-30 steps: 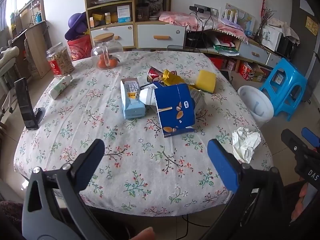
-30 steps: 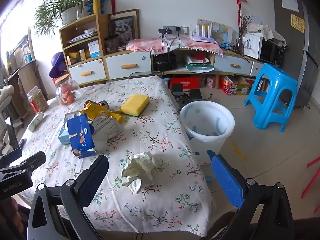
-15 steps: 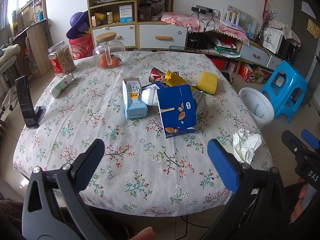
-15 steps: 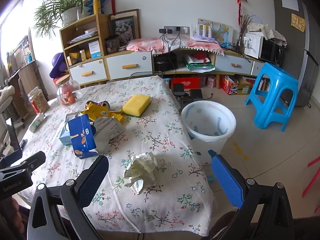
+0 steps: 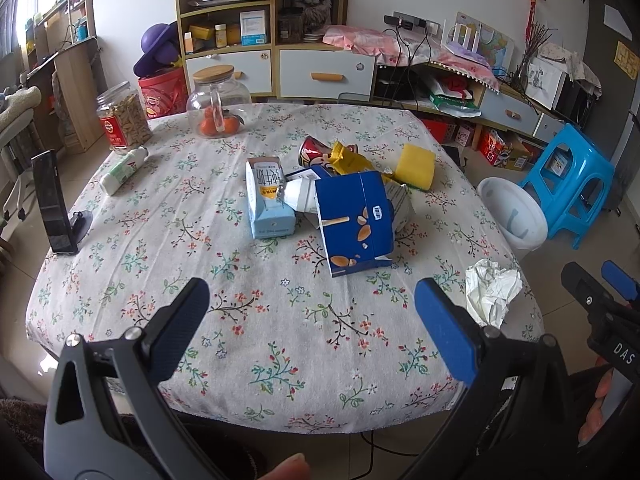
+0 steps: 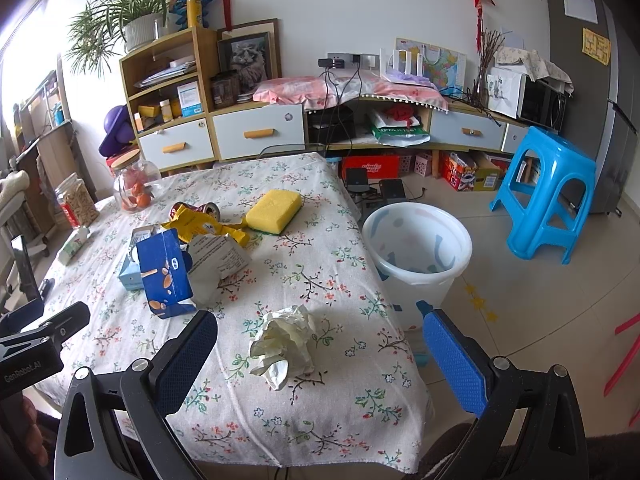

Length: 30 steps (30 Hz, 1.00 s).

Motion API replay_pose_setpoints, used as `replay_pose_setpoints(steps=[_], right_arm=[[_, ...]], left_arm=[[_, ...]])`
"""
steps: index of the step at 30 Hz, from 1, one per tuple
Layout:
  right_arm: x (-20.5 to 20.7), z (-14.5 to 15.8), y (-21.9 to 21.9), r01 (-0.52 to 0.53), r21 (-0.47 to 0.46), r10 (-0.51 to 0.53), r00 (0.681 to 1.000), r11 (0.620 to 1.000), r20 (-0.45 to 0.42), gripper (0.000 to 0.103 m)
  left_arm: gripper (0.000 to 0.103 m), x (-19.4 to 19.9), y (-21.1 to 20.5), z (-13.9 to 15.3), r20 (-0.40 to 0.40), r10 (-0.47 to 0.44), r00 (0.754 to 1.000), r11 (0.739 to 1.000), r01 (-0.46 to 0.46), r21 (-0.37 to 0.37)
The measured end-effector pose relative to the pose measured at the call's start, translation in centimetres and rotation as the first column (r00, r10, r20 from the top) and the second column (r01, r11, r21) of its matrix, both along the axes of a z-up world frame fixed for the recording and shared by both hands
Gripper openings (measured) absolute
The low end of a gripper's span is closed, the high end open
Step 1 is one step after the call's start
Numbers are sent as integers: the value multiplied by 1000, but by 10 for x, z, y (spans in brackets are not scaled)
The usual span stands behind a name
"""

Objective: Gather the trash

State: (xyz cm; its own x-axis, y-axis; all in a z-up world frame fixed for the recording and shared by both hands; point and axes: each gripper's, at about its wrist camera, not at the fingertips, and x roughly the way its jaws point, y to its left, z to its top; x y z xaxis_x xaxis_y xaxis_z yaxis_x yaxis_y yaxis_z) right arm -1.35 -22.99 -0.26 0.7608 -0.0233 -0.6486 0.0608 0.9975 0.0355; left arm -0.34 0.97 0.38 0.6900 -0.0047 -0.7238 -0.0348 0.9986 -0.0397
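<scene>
As the right gripper (image 6: 320,344) was wide open and empty, the crumpled paper (image 6: 284,344) at lower centre looked light, soft — best pinched across its middle.

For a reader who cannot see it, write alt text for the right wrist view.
The open right gripper hovers over a crumpled white paper at the near edge of a floral-clothed table. Farther back lie a blue carton and a yellow sponge; a white bin stands on the floor beside the table.
</scene>
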Motion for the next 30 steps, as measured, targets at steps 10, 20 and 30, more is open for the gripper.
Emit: replay_pose_setpoints(steps=[10,20,30], right_arm=[[-1,0,-1,1,-1,-1,1000,1000,1,103],[0,1,1,1,-1,-1,1000,1000,1,103],[0,0,1,1,0,-1,1000,1000,1,103]], left_arm=[[102,0,0,0,1,0,1000,1000,0,-3],[102,0,0,0,0,1,1000,1000,-1,-3],[102,0,1,0,1,1,1000,1000,-1,-5]])
